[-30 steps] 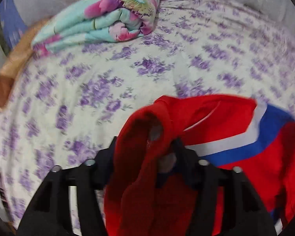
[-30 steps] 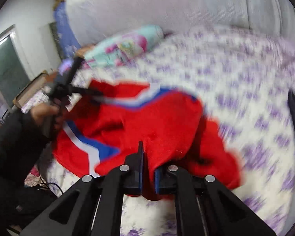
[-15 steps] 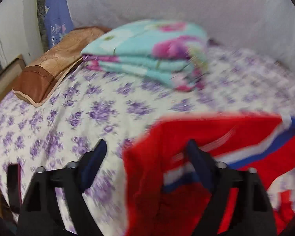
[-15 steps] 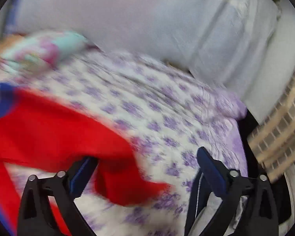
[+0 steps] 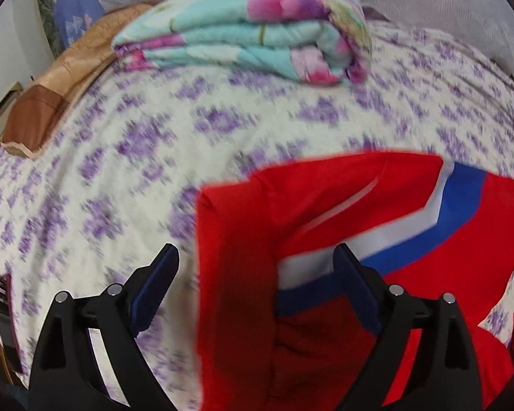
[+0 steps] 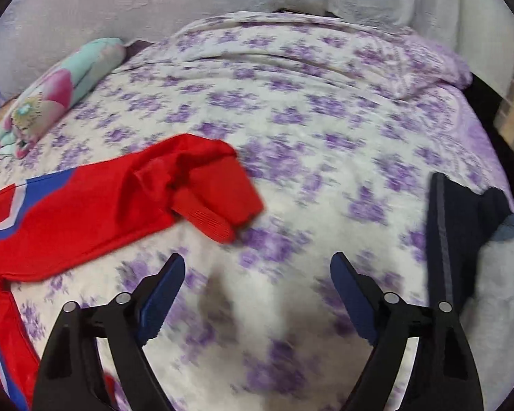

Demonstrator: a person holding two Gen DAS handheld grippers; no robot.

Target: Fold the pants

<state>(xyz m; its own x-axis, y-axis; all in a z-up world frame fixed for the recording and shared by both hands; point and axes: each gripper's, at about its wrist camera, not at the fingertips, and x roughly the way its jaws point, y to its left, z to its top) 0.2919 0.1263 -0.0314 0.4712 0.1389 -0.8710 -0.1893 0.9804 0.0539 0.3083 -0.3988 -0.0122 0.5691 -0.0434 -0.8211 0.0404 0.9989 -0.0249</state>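
The red pants (image 5: 318,205) with a white and blue stripe lie on the purple-flowered bedsheet (image 5: 120,157). In the left wrist view my left gripper (image 5: 257,267) is open, its fingers spread either side of the pants' near red end, not pinching it. In the right wrist view the pants (image 6: 126,205) lie at the left, a ribbed cuff (image 6: 209,219) pointing right. My right gripper (image 6: 257,274) is open and empty over bare sheet, to the right of and nearer than the cuff.
A folded turquoise floral quilt (image 5: 250,30) lies at the bed's far side, with a brown pillow (image 5: 51,92) to its left. A dark garment (image 6: 462,226) and a grey fluffy thing (image 6: 497,281) lie at the bed's right edge. A pale wall is behind.
Both grippers were shut on the red pants one second ago and have opened and let go. The pants now lie on the sheet. The right gripper has swung right, away from them.
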